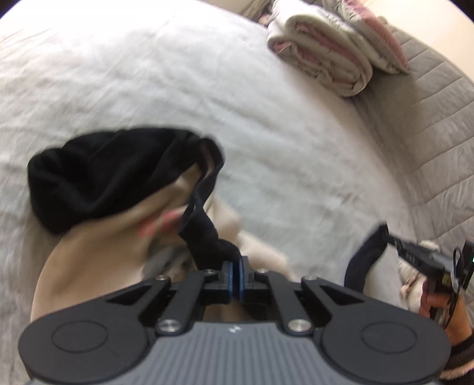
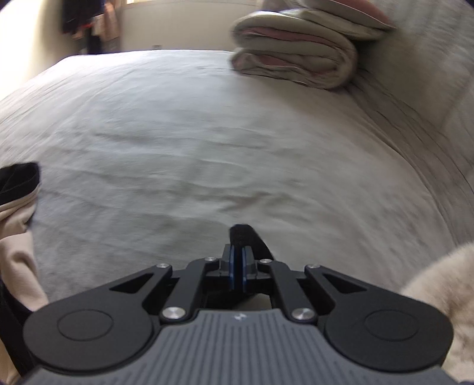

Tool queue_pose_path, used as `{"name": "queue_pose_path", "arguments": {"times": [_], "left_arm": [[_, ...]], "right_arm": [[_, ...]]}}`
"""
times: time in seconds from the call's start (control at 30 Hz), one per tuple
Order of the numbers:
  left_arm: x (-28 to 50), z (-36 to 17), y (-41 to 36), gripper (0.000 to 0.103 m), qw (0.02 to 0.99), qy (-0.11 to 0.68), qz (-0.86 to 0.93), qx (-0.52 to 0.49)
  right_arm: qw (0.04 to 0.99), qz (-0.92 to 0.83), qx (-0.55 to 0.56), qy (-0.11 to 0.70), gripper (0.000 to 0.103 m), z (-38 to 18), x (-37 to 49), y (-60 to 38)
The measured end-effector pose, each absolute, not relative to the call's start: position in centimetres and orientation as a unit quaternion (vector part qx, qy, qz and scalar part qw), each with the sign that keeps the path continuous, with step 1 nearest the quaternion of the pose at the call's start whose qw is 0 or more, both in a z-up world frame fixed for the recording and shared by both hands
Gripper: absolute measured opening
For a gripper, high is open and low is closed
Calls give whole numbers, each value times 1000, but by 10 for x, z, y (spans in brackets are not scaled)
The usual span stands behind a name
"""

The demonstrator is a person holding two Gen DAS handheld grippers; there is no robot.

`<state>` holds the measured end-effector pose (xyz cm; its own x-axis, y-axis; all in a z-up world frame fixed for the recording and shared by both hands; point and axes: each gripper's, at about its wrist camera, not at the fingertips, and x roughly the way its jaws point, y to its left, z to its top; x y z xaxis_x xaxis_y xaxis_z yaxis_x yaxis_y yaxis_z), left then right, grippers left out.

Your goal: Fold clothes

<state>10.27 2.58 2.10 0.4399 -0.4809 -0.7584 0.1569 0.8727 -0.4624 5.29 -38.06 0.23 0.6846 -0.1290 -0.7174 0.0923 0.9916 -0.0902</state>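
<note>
With each hand-held gripper, left point(image 1: 236, 266) and right point(image 2: 237, 254), clamped on the black garment point(image 1: 97, 180), I'd spread them evenly so it lies flat on the bed point(image 2: 207, 142) ahead.

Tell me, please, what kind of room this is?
Most likely a bedroom. A wide bed under a white sheet fills both views, a folded quilt lies at its far end, and clothes hang by the far wall.

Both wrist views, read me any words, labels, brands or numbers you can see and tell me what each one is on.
No readable text in either view.
Left gripper: small white mark on its grey ribbed body, a logo, no letters legible.
Right gripper: the same small white mark, too small to read.
Beige garment: pink marks, too blurred to read.
</note>
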Motion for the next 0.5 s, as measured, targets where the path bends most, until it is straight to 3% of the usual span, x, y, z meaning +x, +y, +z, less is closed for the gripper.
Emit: {"name": "queue_pose_path", "arguments": {"times": [0.5], "left_arm": [[122,57,7,3,847,468,-166,-190]], "right_arm": [[903,-149,34,401,5,-5,-61,-470]]}}
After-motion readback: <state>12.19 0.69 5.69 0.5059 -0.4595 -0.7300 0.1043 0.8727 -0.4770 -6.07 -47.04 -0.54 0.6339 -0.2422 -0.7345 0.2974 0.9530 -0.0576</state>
